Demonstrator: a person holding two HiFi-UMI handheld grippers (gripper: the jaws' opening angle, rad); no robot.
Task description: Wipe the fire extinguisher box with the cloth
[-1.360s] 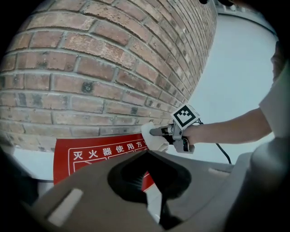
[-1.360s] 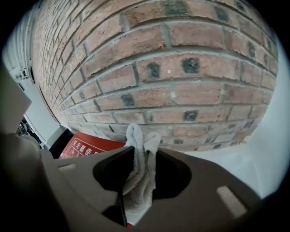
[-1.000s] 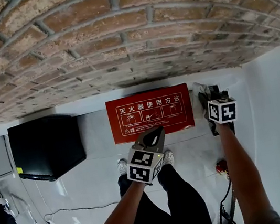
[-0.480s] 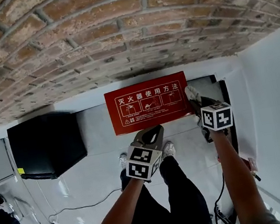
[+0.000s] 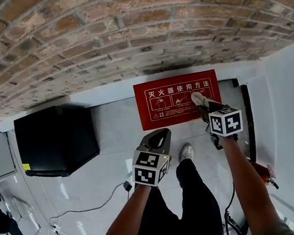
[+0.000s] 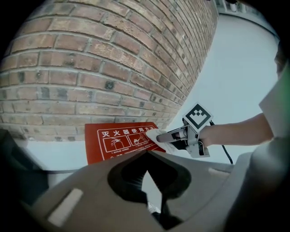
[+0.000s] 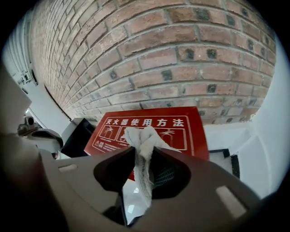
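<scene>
1 red box (image 5: pixel 177 99): wiping apparently barely begun, most of face left.
1 right gripper (image 5: pixel 204 105): clamped on white cloth (image 7: pixel 142 138), at box's right edge.
1 left gripper (image 6: pixel 147 153): closed, empty.

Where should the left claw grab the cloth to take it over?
Likely the loose tail of the cloth trailing back through the right claw, approached from underneath: its middle is pinched there, and the bunched tip points at the red box.

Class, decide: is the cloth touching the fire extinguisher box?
Cannot tell. The left gripper view shows the cloth overlapping the fire extinguisher box, but no view shows contact or a gap.
</scene>
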